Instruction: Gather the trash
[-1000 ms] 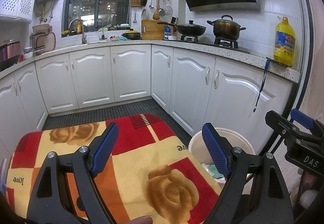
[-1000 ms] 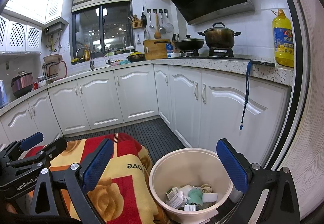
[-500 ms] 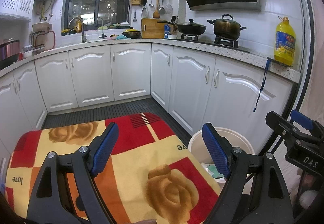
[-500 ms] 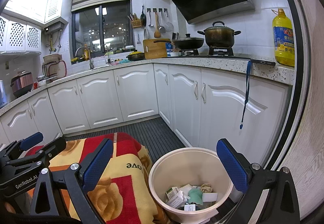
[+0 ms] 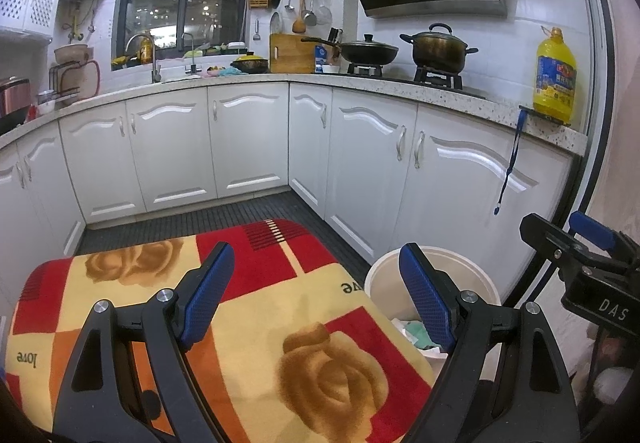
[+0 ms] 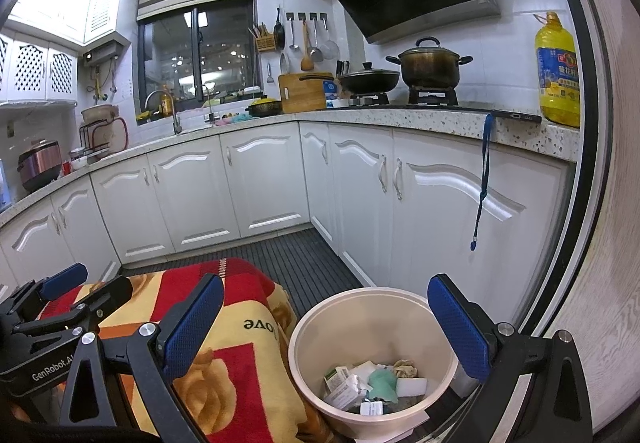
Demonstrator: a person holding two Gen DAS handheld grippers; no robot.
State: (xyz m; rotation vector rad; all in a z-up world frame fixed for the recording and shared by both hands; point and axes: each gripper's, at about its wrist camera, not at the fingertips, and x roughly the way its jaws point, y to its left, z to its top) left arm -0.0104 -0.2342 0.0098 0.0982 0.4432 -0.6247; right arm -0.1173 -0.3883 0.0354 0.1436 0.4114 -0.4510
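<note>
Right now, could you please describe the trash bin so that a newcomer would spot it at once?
Find the white cabinets under the stove counter. On the dark floor before them, right of the rose-patterned blanket, stands the bin: a round, cream, lidless tub holding crumpled paper and small cartons.

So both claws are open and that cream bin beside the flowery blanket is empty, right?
Not quite: the cream bin is not empty. The right wrist view shows crumpled paper, small cartons and a green scrap inside. Both the left gripper and right gripper are open, and the flowery blanket lies beside it.
</note>
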